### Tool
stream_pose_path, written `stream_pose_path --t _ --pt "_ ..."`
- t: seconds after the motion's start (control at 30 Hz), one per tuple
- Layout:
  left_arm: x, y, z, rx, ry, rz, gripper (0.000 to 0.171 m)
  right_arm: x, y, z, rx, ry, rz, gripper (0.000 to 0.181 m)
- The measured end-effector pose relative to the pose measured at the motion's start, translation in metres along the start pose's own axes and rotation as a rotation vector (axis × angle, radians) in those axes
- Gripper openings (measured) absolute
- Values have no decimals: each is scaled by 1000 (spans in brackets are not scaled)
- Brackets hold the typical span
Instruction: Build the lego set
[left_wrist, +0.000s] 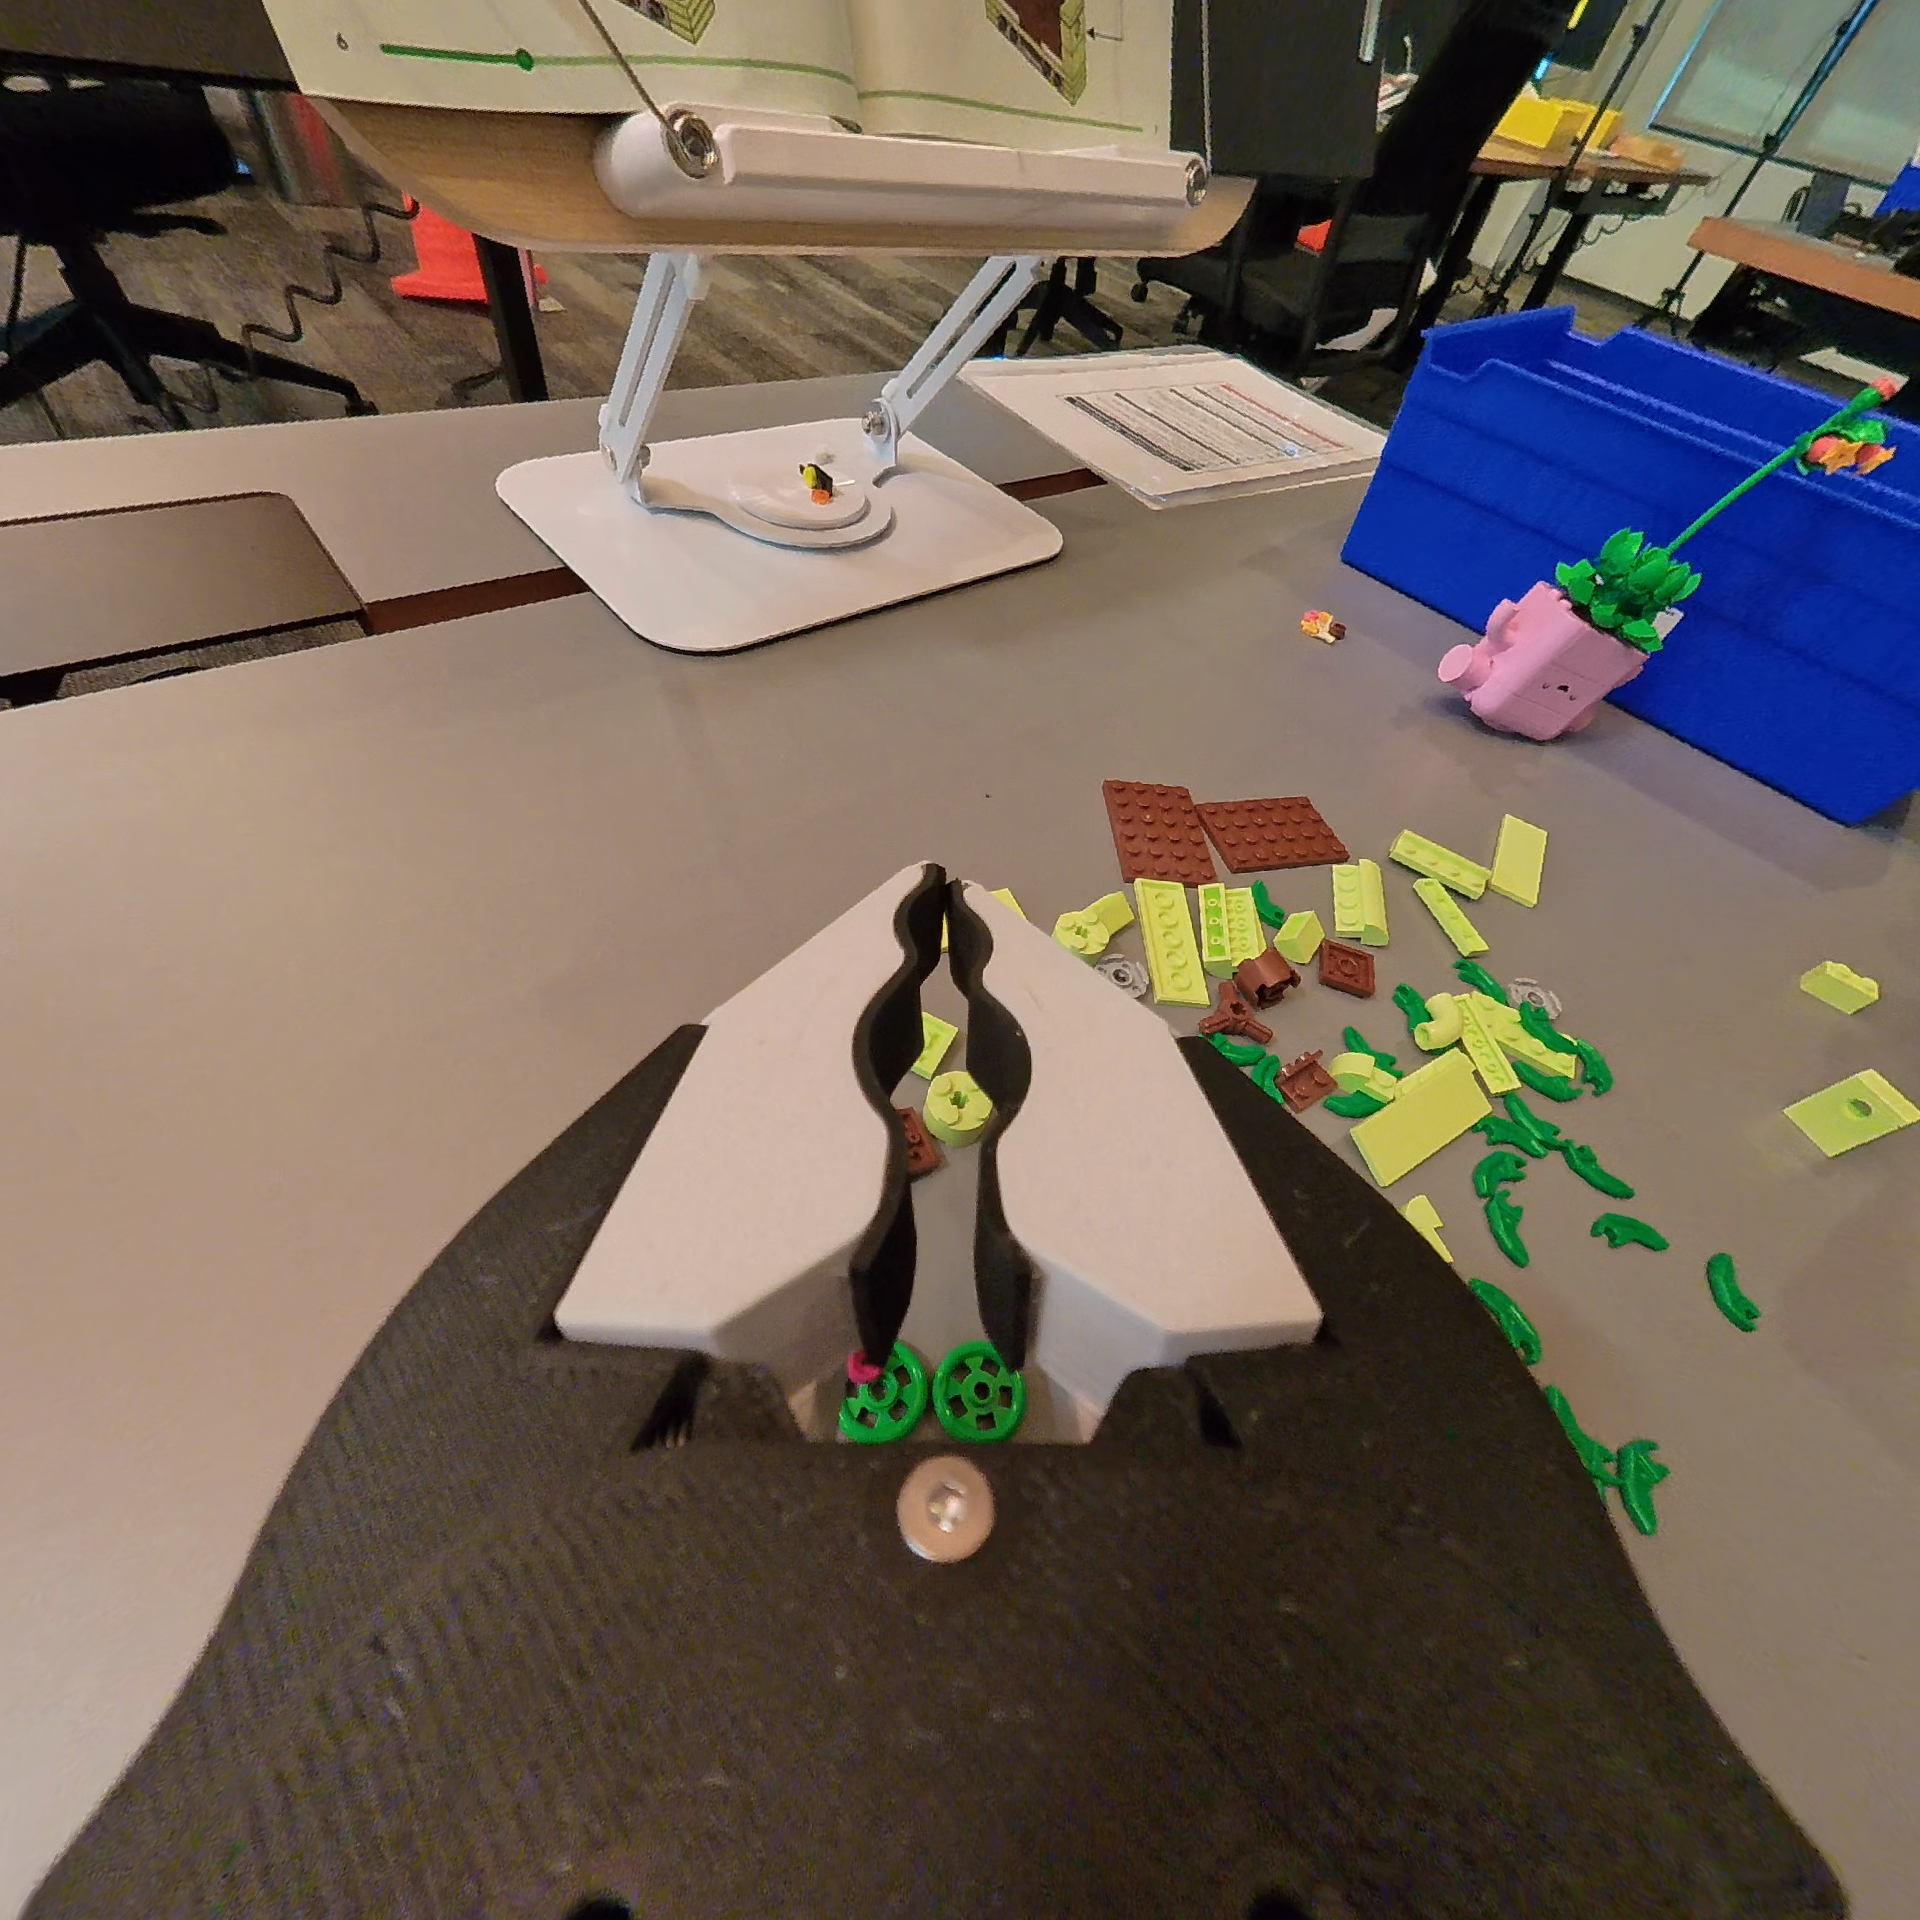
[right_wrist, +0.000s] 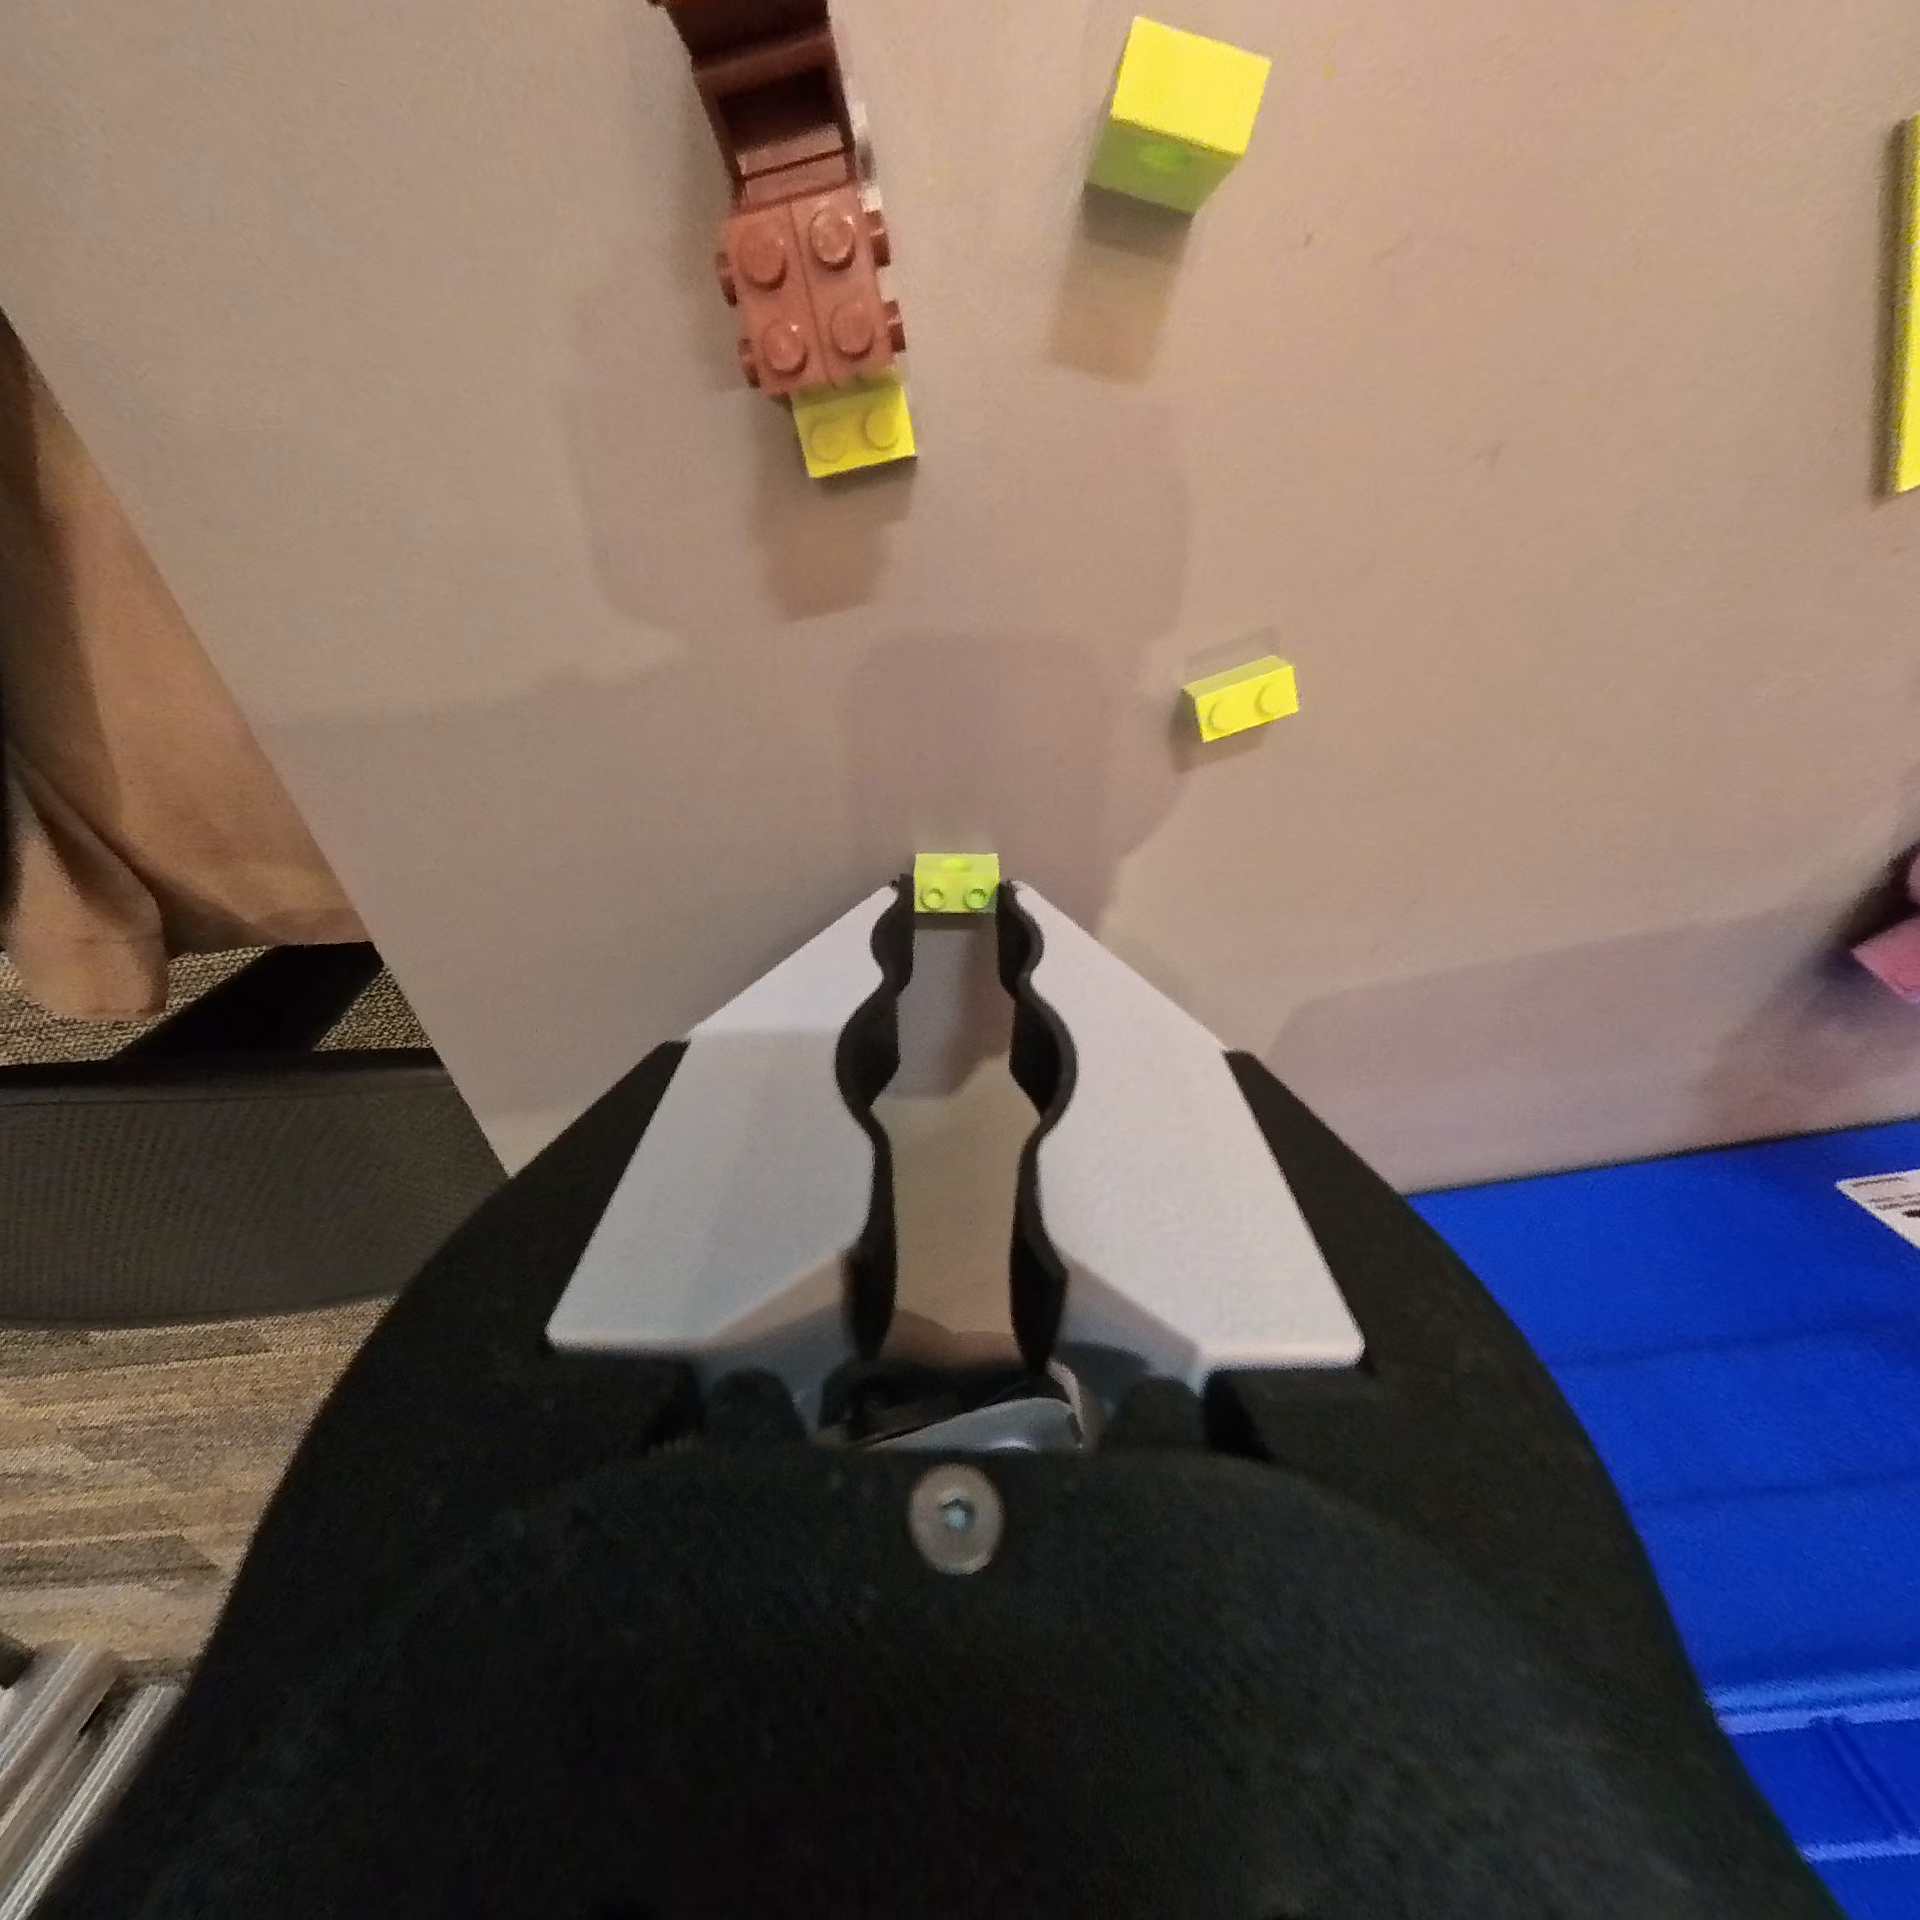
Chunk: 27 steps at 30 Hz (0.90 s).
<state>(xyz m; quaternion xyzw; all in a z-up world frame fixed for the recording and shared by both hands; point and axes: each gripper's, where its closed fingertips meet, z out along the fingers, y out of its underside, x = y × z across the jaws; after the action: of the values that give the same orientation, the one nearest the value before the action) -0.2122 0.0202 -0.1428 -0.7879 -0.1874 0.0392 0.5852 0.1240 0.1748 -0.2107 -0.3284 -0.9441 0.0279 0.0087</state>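
The right claw (right_wrist: 956, 896) is clamped on a small lime brick (right_wrist: 956, 883) at its tips, its long axis across them, above the worktop (right_wrist: 416, 520); the brown-and-lime assembly (right_wrist: 821, 332) lies far and slightly left, while the left claw (left_wrist: 948, 883), tips together and empty, hovers beside the loose-piece pile (left_wrist: 1455, 1039).

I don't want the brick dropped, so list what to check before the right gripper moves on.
1. Lime brick pinched at the right gripper tips: ok.
2. Grip depth: only at the very tips, not ok.
3. Brown and lime assembly visible ahead on the table: ok.
4. Brick lifted off the table: cannot tell.
5. Left gripper jaws closed, holding nothing: ok.
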Motion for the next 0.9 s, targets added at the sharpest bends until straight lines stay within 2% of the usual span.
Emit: stream_pose_path --t 0.27,0.43,0.57,0.77,0.9 --pt "0 0 0 -2 1 -1 0 -1 -1 4 -6 -12 -4 14" --pt "0 0 0 -2 0 0 0 12 -15 -11 49 44 -21 14" --pt "0 1 1 -6 -1 5 0 32 -29 -26 24 110 -125 14" --pt "0 1 1 -6 -1 7 0 46 -36 -21 -84 54 -316 14" --pt "0 0 1 -3 0 5 0 48 -36 -16 -134 11 -363 14"
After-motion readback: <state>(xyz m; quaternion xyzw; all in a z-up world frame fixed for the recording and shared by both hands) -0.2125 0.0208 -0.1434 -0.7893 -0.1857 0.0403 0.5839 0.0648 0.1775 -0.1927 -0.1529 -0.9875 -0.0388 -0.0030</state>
